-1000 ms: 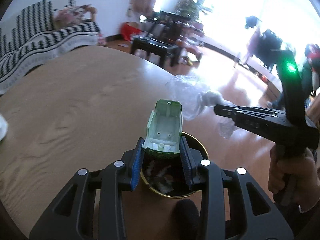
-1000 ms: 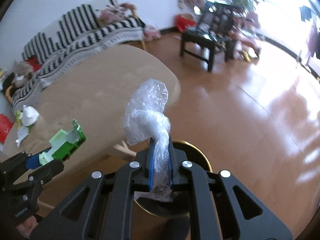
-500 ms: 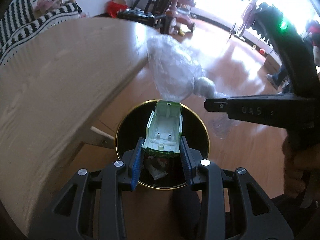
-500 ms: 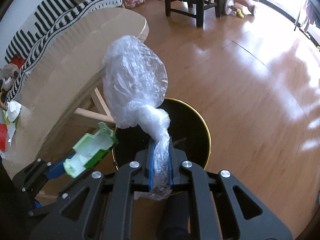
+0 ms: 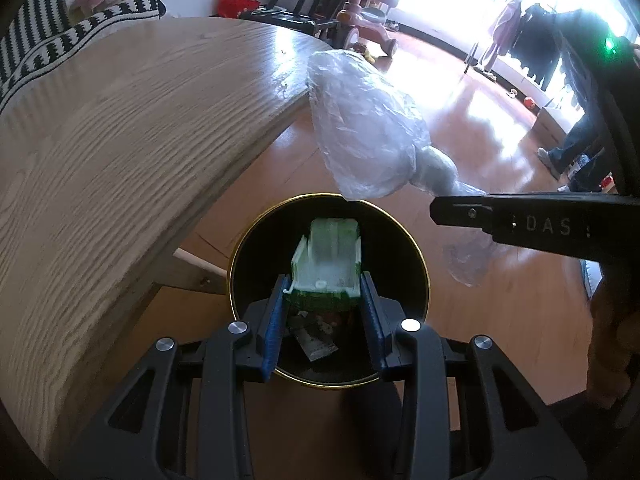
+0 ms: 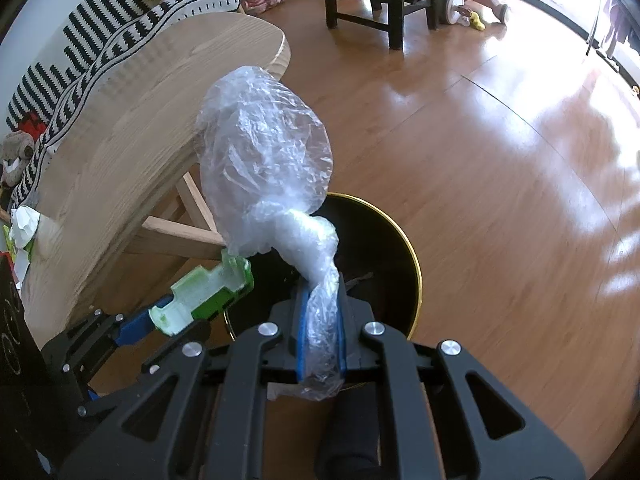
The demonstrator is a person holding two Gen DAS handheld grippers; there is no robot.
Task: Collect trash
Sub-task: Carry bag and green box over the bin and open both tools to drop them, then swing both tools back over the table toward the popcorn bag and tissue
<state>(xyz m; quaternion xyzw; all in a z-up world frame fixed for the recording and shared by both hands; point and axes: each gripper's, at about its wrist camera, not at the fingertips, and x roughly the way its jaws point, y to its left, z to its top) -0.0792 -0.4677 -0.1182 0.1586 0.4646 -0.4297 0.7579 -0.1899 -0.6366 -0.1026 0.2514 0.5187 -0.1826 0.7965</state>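
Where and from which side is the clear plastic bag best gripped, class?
Grip the clear plastic bag at its twisted neck, coming from below the puffed body, as the right gripper does now. The neck is bunched thin and firm enough for closed jaws; the ballooned body above is wide, slippery and would collapse.

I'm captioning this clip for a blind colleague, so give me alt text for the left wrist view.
The left gripper holds a green plastic piece over a black, gold-rimmed trash bin on the wood floor. To its right, the right gripper holds a crumpled clear plastic bag near the bin's rim. A wooden table fills the left.
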